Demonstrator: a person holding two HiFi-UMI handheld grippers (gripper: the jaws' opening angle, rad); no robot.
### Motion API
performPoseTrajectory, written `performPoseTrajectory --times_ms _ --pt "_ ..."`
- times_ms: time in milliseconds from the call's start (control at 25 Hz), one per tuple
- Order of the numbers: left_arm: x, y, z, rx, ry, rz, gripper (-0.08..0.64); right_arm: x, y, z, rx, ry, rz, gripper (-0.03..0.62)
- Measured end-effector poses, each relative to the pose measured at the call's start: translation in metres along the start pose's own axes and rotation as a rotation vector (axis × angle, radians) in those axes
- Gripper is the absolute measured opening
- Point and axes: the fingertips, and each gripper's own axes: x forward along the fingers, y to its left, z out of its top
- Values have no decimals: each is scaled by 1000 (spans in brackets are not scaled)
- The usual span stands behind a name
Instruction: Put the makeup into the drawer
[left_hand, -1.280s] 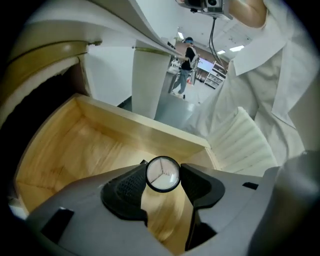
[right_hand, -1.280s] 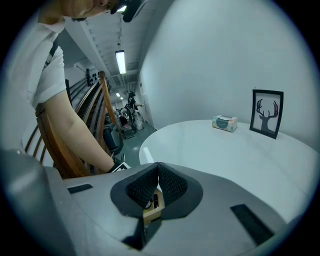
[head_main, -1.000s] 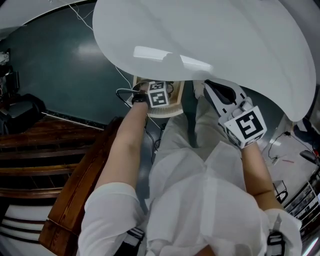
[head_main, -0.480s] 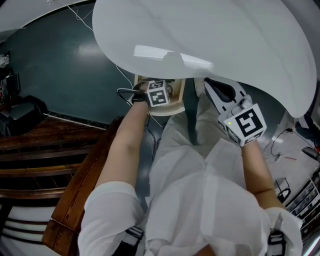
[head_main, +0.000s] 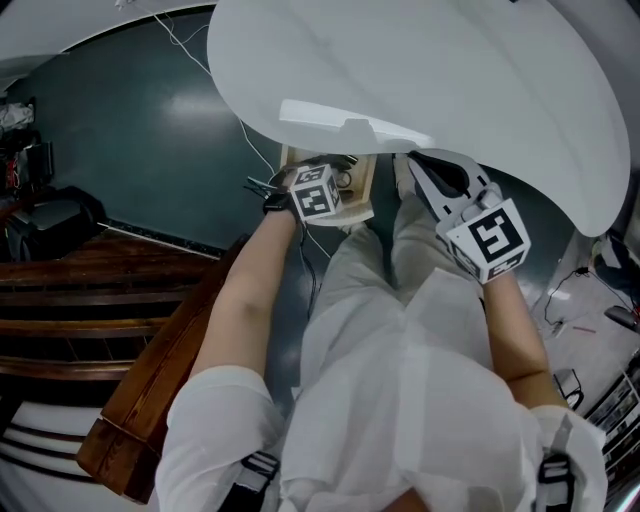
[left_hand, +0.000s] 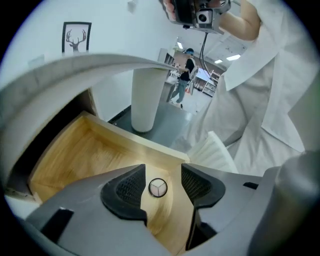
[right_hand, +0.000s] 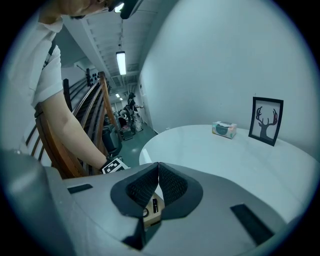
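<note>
Compact (left_hand: 158, 188) flat in open drawer (left_hand: 75, 150); left gripper (left_hand: 163, 184) above, jaws spread, empty. Right gripper (right_hand: 158, 181), 3 o'clock, closed empty, seemingly parked clear.

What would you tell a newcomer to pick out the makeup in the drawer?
Under the white round table an open light-wood drawer sticks out. In it, framed by the left gripper's open jaws, sits the makeup: a small disc, pale top with a three-spoke mark.

left hand-held gripper (left_hand: 162, 179) points forward and down, jaws apart, gripping nothing; right hand-held gripper (right_hand: 158, 176) alongside, jaws pressed together, empty.
</note>
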Motion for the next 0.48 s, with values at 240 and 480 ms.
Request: performPoseTrajectory --times_ms 240,480 --pt "-51 -3 32 -49 -120 115 195 -4 7 22 -34 -33 9 9" --pt "-126 -9 70 -116 -286 268 101 -17 10 49 -54 -56 17 9"
